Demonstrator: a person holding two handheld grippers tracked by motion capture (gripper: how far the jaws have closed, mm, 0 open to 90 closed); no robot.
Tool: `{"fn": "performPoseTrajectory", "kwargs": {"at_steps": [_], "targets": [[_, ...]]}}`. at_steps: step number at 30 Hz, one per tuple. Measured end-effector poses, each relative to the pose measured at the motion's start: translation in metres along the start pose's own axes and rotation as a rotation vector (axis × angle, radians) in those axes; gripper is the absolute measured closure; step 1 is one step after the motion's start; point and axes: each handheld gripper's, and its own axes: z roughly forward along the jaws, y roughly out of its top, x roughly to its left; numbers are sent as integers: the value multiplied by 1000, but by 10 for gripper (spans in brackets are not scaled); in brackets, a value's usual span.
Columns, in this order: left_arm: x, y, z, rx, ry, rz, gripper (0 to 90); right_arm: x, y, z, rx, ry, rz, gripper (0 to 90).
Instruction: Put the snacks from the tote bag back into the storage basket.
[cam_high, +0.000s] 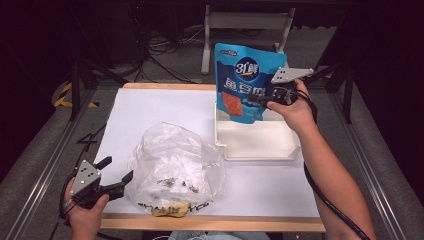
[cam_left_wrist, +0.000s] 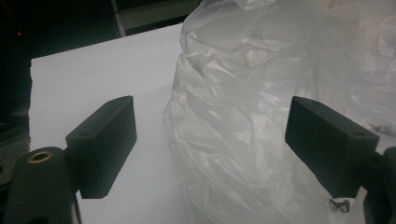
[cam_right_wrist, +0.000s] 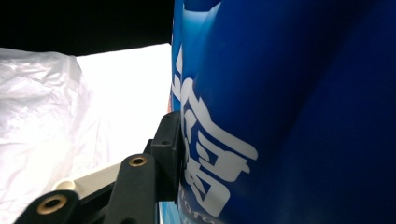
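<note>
At upper right of the high view, the right gripper (cam_high: 267, 100) clamps the blue pouch (cam_high: 246, 80) upright over the white tray (cam_high: 260, 150); at lower left, the left gripper (cam_high: 117, 175) gapes empty beside the plastic bag (cam_high: 175, 160).

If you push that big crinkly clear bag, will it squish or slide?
The clear plastic bag would probably squish first: its thin film is crumpled and puffed up. It looks light, so it may then slide on the smooth white table. The small bits inside might shift.
</note>
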Motion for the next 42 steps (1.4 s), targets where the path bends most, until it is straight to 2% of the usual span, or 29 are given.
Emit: {"fn": "performPoseTrajectory", "kwargs": {"at_steps": [4, 17, 42], "targets": [[0, 0, 0, 0, 1, 0, 174, -2, -12, 5, 12, -3, 7, 578], [0, 0, 1, 7, -1, 0, 170, -3, -32, 12, 21, -6, 14, 578], [0, -1, 3, 15, 2, 5, 169, -3, -58, 26, 29, 6, 30, 577]]}}
